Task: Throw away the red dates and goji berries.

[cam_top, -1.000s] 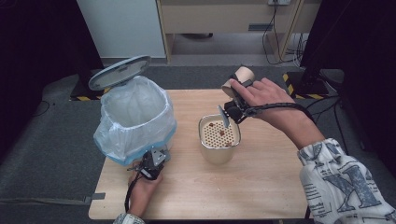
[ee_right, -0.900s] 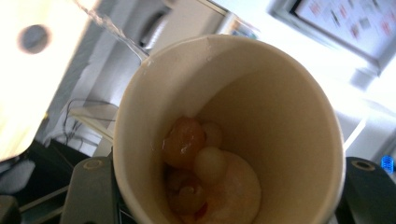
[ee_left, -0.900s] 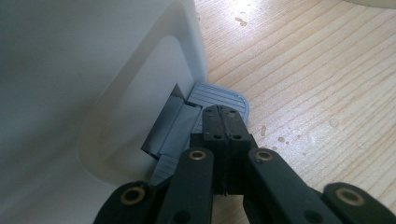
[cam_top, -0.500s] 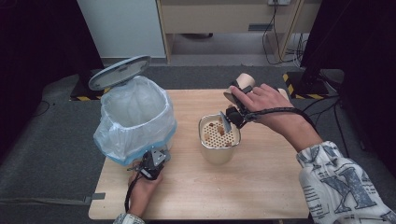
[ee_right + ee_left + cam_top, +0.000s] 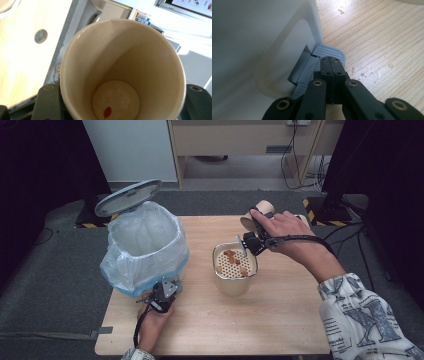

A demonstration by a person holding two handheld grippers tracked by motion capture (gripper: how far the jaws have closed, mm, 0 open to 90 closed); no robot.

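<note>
Right gripper view: right gripper [image 5: 254,236] jaws clamp paper cup [image 5: 122,70], one red scrap inside. Left gripper [image 5: 331,65] jaws pressed together on bin pedal [image 5: 329,52].

A tan paper cup [image 5: 122,67] lies tipped sideways above the beige perforated strainer pot [image 5: 234,268], one red scrap left inside; grey bin pedal [image 5: 329,51] pressed down.

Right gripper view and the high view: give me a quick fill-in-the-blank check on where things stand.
1. The right gripper is shut on a beige paper ____.
2. The left gripper, jaws shut, presses the grey ____ at the base of the white pedal bin.
3. The bin's grey round lid stands ____.
4. The cream container with a perforated strainer insert stands on the wooden ____.

Missing words: cup; pedal; open; table
</note>
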